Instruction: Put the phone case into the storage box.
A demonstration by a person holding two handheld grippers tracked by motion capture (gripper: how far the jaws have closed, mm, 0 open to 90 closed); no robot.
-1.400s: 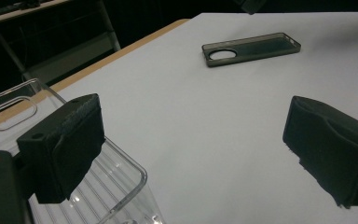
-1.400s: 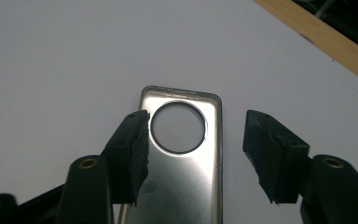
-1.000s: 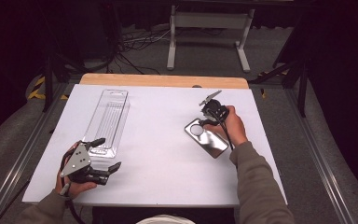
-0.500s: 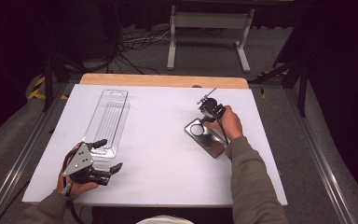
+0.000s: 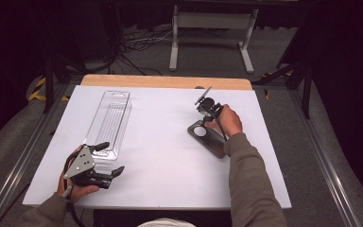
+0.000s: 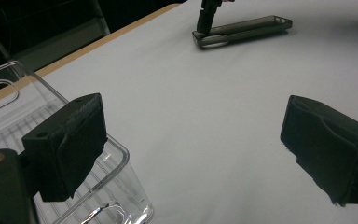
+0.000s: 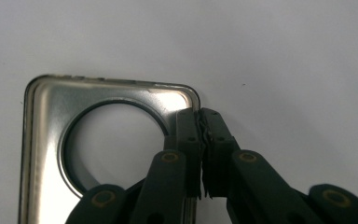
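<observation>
A white-topped table [image 5: 170,156] with a wooden strip along its far edge is seen from above, a hand-held gripper at work at each side. Toward the far left corner a clear plastic blister tray [image 5: 109,120] is laid with its long axis running from the near edge to the far edge. Right of centre, nearer the right edge, a dark phone case [image 5: 208,138] with a round camera cut-out is laid flat, open side up, its long axis slanted from far left to near right.

The right gripper [image 5: 207,108] is held steeply over the far, cut-out end of the case, its jaws pressed together on the case's side wall at the corner beside the round hole [image 7: 112,140]; in the right gripper view the pads [image 7: 189,135] are seen closed with the thin rim between them. The case therefore extends away from the fingers toward the near right, so any lift can be expected to pivot it about that pinched corner.

Near the left of the near edge, the left gripper [image 5: 105,158] is held low with its jaws wide apart and empty, the tray's near end just beside its left pad [image 6: 70,140]. The case lies well apart from it, across the table.
</observation>
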